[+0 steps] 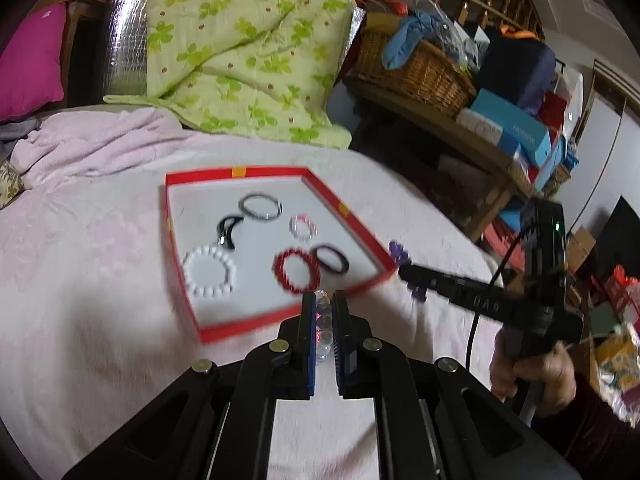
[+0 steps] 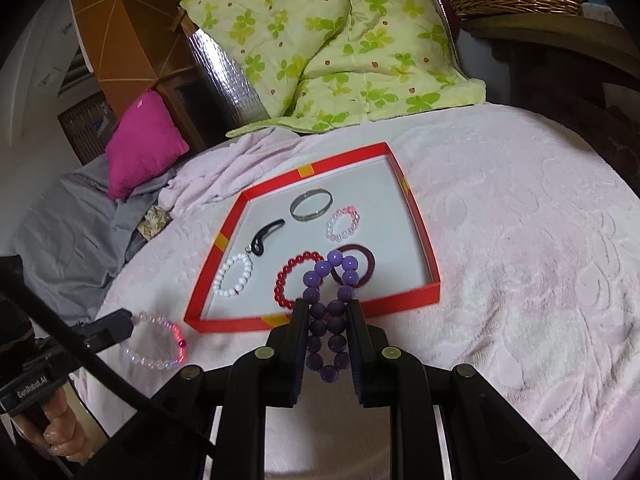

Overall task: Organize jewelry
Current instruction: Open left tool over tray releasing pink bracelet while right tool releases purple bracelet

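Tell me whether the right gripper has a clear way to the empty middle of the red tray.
Probably yes. The right gripper, shut on the purple bead bracelet, hovers just outside the red tray's near rim; only that low rim lies between, though the red bead bracelet sits close inside.

tray [image 2: 418, 216] far half bare | near half crowded (bracelets [image 2: 300, 280]); blanket [image 2: 520, 240] right open

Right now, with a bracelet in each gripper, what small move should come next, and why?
Probably carry the right gripper, shut on the purple bead bracelet, forward over the red tray and let go above its bare far right corner. That bracelet already hangs past the near rim, while the left gripper holds the clear bead bracelet short of it.
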The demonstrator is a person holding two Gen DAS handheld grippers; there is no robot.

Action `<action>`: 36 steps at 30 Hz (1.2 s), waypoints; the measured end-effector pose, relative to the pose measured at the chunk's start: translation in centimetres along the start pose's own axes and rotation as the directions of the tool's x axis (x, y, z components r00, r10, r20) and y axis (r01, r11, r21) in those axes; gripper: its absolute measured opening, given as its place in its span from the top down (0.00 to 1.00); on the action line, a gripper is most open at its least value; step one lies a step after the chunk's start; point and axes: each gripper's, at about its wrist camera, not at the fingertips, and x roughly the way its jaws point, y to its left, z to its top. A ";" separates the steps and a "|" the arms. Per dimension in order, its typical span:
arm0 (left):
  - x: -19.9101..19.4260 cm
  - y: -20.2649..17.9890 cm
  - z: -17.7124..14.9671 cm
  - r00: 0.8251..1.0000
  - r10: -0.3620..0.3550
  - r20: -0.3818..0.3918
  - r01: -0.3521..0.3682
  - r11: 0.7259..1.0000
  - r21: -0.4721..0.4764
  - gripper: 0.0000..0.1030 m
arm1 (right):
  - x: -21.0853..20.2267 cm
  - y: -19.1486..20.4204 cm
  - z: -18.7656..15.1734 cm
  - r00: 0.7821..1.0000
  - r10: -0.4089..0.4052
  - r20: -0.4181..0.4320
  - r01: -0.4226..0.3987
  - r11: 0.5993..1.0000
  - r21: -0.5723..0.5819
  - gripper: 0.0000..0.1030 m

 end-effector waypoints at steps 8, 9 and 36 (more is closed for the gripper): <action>4.3 1.6 2.8 0.999 0.047 -0.008 -0.047 0.997 -0.066 0.92 | 2.4 0.1 3.0 0.998 0.064 -0.006 -0.064 0.997 0.045 0.80; 5.0 1.9 3.0 0.999 0.050 -0.015 -0.051 0.996 -0.075 0.92 | 2.8 0.3 3.3 0.998 0.068 -0.008 -0.068 0.997 0.046 0.80; 14.8 4.5 5.9 0.978 0.170 -0.124 -0.180 0.981 -0.078 0.92 | 18.5 -4.9 12.2 0.993 -0.022 -0.117 0.049 0.970 0.239 0.72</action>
